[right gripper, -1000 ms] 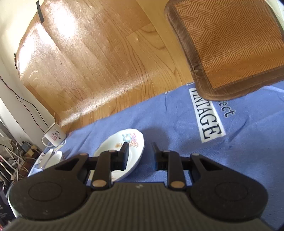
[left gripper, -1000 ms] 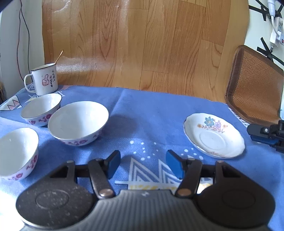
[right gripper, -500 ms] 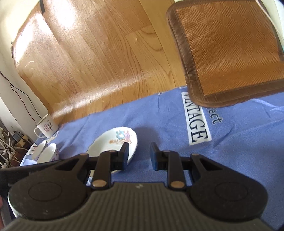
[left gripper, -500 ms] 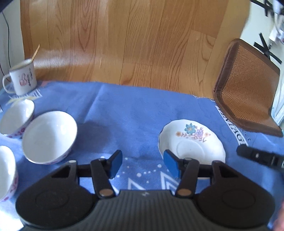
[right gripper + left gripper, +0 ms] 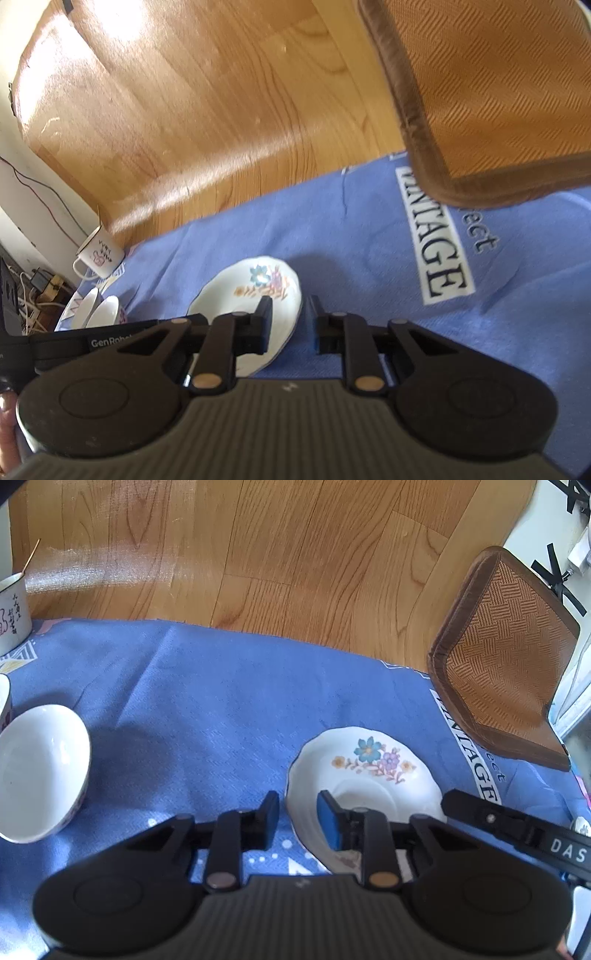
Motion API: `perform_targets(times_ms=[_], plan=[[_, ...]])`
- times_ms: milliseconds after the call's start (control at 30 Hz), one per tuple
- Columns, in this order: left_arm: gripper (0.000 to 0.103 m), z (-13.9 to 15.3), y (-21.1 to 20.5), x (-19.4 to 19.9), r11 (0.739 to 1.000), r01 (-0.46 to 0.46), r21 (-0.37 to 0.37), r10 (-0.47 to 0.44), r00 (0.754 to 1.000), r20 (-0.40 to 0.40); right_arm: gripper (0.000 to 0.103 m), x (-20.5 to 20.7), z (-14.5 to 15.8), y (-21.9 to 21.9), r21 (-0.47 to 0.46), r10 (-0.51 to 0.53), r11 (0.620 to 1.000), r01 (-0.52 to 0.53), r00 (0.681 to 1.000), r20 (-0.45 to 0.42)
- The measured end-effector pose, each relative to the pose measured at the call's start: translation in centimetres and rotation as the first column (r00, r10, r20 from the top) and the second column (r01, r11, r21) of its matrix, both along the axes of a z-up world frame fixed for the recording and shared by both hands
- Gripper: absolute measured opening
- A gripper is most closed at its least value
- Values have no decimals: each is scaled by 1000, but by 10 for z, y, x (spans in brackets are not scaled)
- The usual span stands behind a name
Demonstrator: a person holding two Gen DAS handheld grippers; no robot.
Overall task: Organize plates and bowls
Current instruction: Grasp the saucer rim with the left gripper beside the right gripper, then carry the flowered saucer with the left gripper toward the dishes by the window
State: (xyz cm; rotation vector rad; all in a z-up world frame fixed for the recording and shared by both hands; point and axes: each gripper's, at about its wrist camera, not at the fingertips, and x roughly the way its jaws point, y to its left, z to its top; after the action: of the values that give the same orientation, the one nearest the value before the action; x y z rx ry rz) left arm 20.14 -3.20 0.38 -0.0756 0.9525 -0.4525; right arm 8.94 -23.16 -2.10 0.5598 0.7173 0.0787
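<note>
Where plate (image 5: 373,775) lies, both tongs (image 5: 295,821) astride.

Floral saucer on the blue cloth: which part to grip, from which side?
Grip the raised scalloped rim of the saucer, not the flat centre. It lies face-up on the cloth, so only the upturned edge gives the fingers anything to close across. The left gripper already straddles the left rim, the right gripper the right rim. Both are open, so probably either side works.

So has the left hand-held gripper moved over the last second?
Yes. The left hand-held gripper has swung right, from facing the bowls toward the floral plate; its jaws now straddle the plate's left rim, and the woven cushion sits nearer centre.
</note>
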Motion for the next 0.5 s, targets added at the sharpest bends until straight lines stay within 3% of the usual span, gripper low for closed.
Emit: perform_targets(times_ms=[267,500], plan=[[16,-5,4,-2,1000,-11,-24,11,1000,-6,9,7,-7,3,5,-14,1000,14,999,-41],[15,1,6,-12,1000,-8,-12,8,1000,23,8,-1,-3,5,3,-18,1000,18,999,-35]])
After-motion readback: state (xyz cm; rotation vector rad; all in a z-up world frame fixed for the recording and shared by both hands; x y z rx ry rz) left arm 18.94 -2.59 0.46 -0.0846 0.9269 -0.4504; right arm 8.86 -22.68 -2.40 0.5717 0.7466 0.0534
